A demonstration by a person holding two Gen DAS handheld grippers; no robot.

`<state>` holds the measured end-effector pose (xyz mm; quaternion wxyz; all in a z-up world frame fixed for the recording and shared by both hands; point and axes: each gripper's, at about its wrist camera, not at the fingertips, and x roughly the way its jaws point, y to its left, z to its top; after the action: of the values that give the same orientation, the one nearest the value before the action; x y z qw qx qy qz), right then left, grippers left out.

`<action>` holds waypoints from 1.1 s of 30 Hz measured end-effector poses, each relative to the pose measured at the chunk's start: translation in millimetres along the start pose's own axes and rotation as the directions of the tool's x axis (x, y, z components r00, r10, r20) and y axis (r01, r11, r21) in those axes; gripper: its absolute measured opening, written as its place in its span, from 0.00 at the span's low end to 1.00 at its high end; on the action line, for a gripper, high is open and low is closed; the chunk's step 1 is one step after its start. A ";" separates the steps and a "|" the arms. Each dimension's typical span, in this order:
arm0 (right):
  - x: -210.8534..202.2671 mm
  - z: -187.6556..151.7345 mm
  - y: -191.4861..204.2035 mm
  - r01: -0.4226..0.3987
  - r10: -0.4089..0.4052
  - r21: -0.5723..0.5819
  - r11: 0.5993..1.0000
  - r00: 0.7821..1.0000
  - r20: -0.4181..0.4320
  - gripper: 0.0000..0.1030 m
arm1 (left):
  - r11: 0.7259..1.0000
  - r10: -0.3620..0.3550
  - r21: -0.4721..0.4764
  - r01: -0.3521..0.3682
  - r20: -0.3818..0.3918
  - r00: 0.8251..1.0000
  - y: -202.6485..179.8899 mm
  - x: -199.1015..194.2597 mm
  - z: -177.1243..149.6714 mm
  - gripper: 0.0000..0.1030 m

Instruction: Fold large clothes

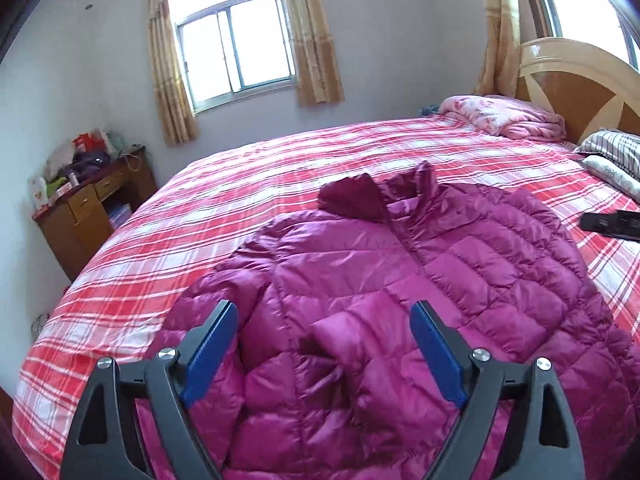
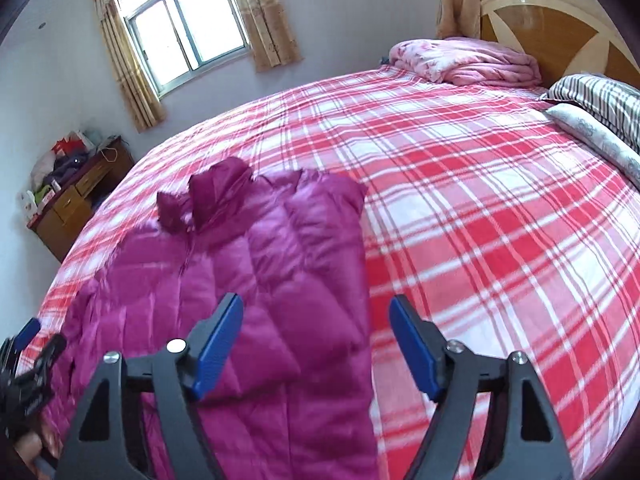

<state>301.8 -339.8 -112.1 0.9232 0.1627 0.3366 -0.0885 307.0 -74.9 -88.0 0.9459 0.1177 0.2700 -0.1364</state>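
Note:
A magenta quilted down jacket [image 1: 360, 264] lies front up on the red and white plaid bedcover [image 1: 280, 160], collar toward the far window. In the right wrist view the jacket [image 2: 240, 248] has its right side turned in to a straight edge, with a sleeve lying across the front. My left gripper [image 1: 324, 308] hovers open over the jacket's lower left part, nothing between its blue pads [image 1: 216, 344]. My right gripper [image 2: 316, 302] is open above the jacket's right edge, its pads [image 2: 412, 344] holding nothing. The left gripper [image 2: 28, 344] and a hand show at that view's left edge.
A folded pink quilt [image 1: 504, 114] and striped pillows [image 1: 616, 148] lie by the wooden headboard [image 1: 580, 80]. A cluttered wooden desk [image 1: 92, 208] stands left of the bed under the curtained window. A flat black object [image 1: 612, 224] shows at the right edge. Plaid cover [image 2: 480, 200] stretches right of the jacket.

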 end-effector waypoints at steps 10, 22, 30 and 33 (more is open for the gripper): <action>76.5 -10.4 11.9 0.038 -0.059 -0.137 0.990 0.986 -0.155 0.60 | 0.999 -0.043 0.019 0.048 -0.210 0.977 -20.6 75.8 -26.2 0.86; 31.8 -4.6 30.8 0.082 -0.098 -0.145 0.986 0.990 -0.104 0.69 | 0.990 -0.135 -0.074 0.119 -0.269 0.954 -10.7 92.1 -34.7 0.90; 38.0 -42.0 83.8 -0.006 -0.036 -0.236 0.972 0.984 -0.176 0.81 | 0.985 -0.160 -0.105 0.136 -0.271 0.949 -5.7 93.3 -35.9 0.91; 52.8 -60.8 82.7 0.020 -0.063 -0.251 0.968 0.984 -0.167 0.82 | 0.984 -0.166 -0.111 0.141 -0.269 0.949 -4.2 92.5 -36.3 0.91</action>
<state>328.4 -243.7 -170.3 0.9015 0.0460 0.4274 -0.0507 363.9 -86.0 -168.8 0.8896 0.0712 0.4141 -0.1792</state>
